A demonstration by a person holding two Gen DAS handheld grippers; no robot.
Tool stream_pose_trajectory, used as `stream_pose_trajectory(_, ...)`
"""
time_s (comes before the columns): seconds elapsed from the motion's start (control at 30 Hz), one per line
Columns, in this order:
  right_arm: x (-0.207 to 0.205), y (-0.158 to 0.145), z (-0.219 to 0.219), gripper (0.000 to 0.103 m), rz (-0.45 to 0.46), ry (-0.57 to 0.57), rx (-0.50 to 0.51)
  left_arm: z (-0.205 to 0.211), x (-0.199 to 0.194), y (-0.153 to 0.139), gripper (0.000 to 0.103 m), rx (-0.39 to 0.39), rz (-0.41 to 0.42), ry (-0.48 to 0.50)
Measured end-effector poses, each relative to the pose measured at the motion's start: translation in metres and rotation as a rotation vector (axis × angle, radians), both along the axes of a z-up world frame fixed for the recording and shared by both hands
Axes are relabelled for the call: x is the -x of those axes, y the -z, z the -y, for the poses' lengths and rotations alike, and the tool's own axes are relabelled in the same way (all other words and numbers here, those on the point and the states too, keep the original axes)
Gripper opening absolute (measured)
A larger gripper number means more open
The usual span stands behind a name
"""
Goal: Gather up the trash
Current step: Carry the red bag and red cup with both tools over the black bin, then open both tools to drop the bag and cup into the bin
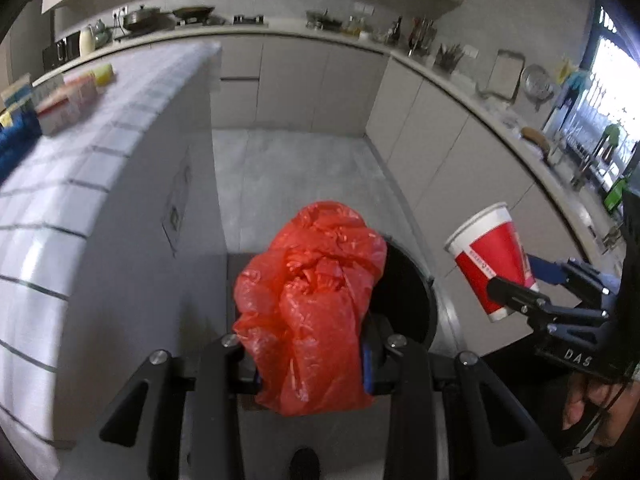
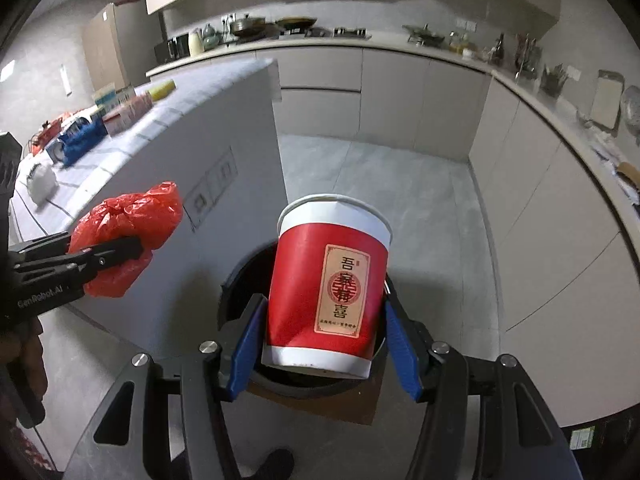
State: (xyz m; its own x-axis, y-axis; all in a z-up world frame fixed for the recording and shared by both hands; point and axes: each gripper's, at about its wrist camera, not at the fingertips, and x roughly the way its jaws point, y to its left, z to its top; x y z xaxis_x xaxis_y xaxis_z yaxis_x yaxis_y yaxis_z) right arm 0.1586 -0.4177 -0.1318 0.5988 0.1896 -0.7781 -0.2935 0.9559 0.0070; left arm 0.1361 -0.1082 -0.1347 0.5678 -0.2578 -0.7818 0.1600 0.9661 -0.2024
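Two grips: red bag (image 1: 312, 304), paper cup (image 2: 330, 288)

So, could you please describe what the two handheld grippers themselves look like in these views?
Both are matte black linkage frames with silver round bolts and blue-padded fingers. The left gripper carries white "GenRobot.AI" lettering on its side; the right gripper shows white "DAS" lettering. A thin black cable runs by the hand holding the right one.

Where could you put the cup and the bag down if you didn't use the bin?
Bare grey floor stretches between the white tiled counter and the pale cabinets. The counter's near end looks free; its far end is crowded with boxes. The round black bin sits under the red paper cup and the red plastic bag.
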Motion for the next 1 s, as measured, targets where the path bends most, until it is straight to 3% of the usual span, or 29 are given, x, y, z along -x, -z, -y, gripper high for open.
stream_pose_trajectory(0.27, -0.03, 0.043, 0.006, 0.06, -0.094, -0.076, 0.008, 0.023, -0.015, 0.036, 0.035, -0.027, -0.088, 0.013)
stream_pose_trajectory(0.33, -0.038, 0.054, 0.004, 0.06, -0.116, -0.113, 0.021, 0.027, -0.022, 0.041, 0.038, -0.001, -0.116, 0.022)
stream_pose_trajectory(0.4, -0.048, 0.069, -0.001, 0.063, -0.166, -0.172, 0.069, 0.024, -0.027, 0.045, 0.06, -0.018, -0.131, -0.014)
stream_pose_trajectory(0.43, -0.054, 0.079, -0.003, 0.069, -0.173, -0.181, 0.143, 0.019, -0.028, 0.046, 0.085, -0.041, -0.12, -0.056)
stream_pose_trajectory(0.47, -0.059, 0.084, -0.001, 0.085, -0.158, -0.165, 0.188, 0.012, -0.027, 0.046, 0.091, -0.056, -0.104, -0.106)
stream_pose_trajectory(0.53, -0.067, 0.082, 0.012, 0.103, -0.156, -0.159, 0.089, 0.001, -0.025, 0.047, 0.092, -0.049, -0.115, -0.138)
stream_pose_trajectory(0.67, -0.072, 0.083, 0.025, 0.103, -0.156, -0.116, 0.094, 0.0, -0.021, 0.049, 0.099, -0.113, -0.127, -0.138)
stream_pose_trajectory(1.0, -0.066, 0.072, 0.035, 0.103, -0.12, -0.036, 0.081, 0.012, -0.023, 0.036, 0.099, -0.12, -0.102, -0.126)
